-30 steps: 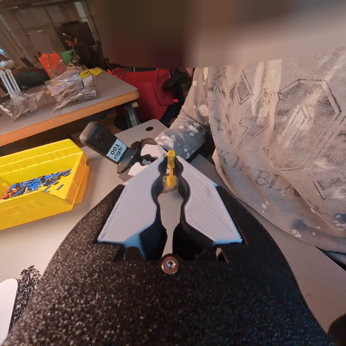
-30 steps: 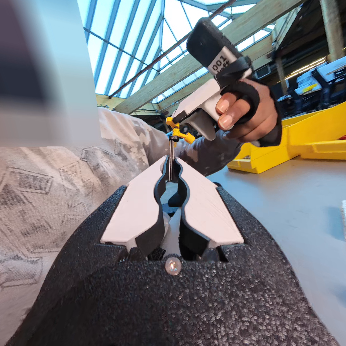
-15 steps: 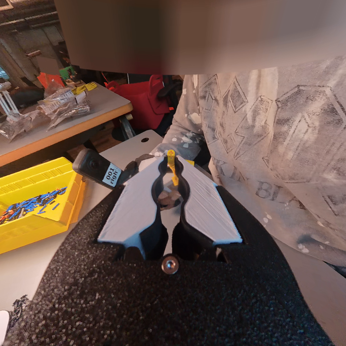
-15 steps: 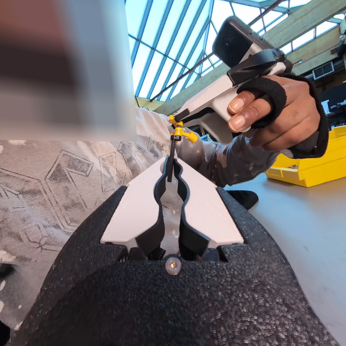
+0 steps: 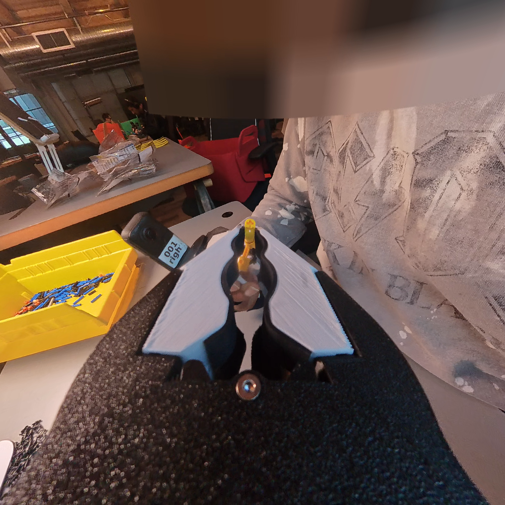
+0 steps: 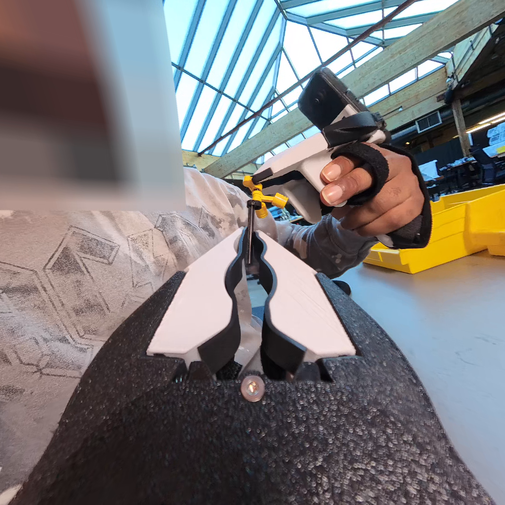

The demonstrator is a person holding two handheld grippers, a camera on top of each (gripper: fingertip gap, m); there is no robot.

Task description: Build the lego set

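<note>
black axle pinched at right tips

The right gripper has tipped further up toward the skylight while the left gripper (with its yellow connector piece) has risen and swung rightward, the black axle now meeting it from below.

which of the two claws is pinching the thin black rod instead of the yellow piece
The right claw: its tips are shut on the black rod. The left claw, pointing in from above, is shut on the yellow connector piece at the rod's upper end.
</note>
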